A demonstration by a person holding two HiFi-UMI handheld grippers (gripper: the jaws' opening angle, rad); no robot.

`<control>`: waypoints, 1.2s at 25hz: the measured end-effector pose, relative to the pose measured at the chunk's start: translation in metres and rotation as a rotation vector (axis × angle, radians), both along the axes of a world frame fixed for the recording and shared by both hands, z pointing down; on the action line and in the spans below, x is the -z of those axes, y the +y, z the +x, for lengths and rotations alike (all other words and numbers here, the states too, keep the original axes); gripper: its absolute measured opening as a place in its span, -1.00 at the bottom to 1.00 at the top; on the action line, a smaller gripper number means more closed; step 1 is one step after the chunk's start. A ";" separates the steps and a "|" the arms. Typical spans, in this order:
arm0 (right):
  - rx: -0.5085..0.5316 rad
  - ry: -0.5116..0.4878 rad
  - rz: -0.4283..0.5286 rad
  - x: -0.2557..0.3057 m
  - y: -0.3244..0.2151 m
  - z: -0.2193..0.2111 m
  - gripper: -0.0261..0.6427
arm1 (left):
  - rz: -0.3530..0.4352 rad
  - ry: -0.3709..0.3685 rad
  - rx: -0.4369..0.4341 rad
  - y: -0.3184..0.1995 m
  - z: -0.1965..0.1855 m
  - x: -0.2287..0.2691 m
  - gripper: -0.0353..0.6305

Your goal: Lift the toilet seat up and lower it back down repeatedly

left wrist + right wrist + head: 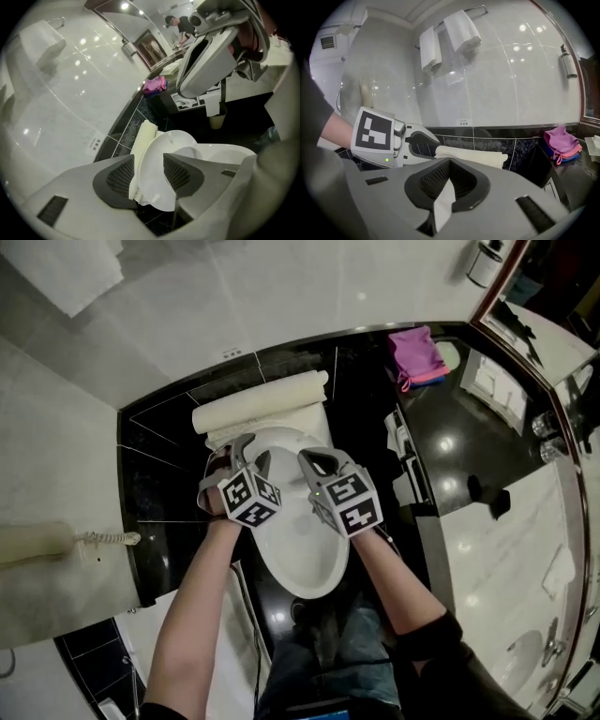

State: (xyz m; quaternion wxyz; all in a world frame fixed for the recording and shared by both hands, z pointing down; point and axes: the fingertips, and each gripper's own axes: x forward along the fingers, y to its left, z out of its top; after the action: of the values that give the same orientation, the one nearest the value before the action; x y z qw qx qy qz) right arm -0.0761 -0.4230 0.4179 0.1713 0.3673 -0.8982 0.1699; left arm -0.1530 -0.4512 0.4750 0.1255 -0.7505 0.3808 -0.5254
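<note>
Left gripper point(148, 155) stands wide astride the half-raised toilet seat point(151, 187), pads not pressing on it. Only its own view shows this. Right gripper point(449, 165) is pinched closed.

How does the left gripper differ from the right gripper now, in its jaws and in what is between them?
Jaws: the left gripper has its jaws apart; the right gripper has them closed together.
Between them: the raised white toilet lid shows between the left gripper's jaws; the right gripper holds nothing that I can identify.
Shared: both hang side by side over the toilet, each bearing a marker cube.
</note>
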 end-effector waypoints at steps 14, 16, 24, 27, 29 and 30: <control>0.022 -0.001 -0.012 -0.027 -0.056 0.033 -0.86 | -0.083 -0.127 0.024 -0.057 -0.016 -0.061 -0.49; 0.021 0.003 -0.011 -0.033 -0.057 0.035 -0.86 | -0.077 -0.136 0.014 -0.059 -0.015 -0.060 -0.57; 0.022 0.003 -0.020 -0.037 -0.045 0.032 -0.86 | -0.065 -0.166 -0.010 -0.053 -0.013 -0.058 -0.62; 0.015 -0.001 -0.024 -0.032 -0.035 0.030 -0.86 | -0.053 -0.172 -0.025 -0.038 -0.009 -0.055 -0.63; 0.010 -0.002 -0.024 -0.027 -0.027 0.027 -0.86 | -0.040 -0.173 -0.036 -0.025 -0.006 -0.051 -0.64; 0.008 0.000 -0.024 -0.023 -0.022 0.025 -0.86 | -0.034 -0.172 -0.040 -0.016 -0.004 -0.050 -0.64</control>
State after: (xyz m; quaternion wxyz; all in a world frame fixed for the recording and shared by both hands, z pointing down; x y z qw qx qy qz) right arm -0.0515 -0.4446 0.4413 0.1764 0.3617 -0.8976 0.1801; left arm -0.1574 -0.4676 0.5246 0.1554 -0.7120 0.3446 -0.5917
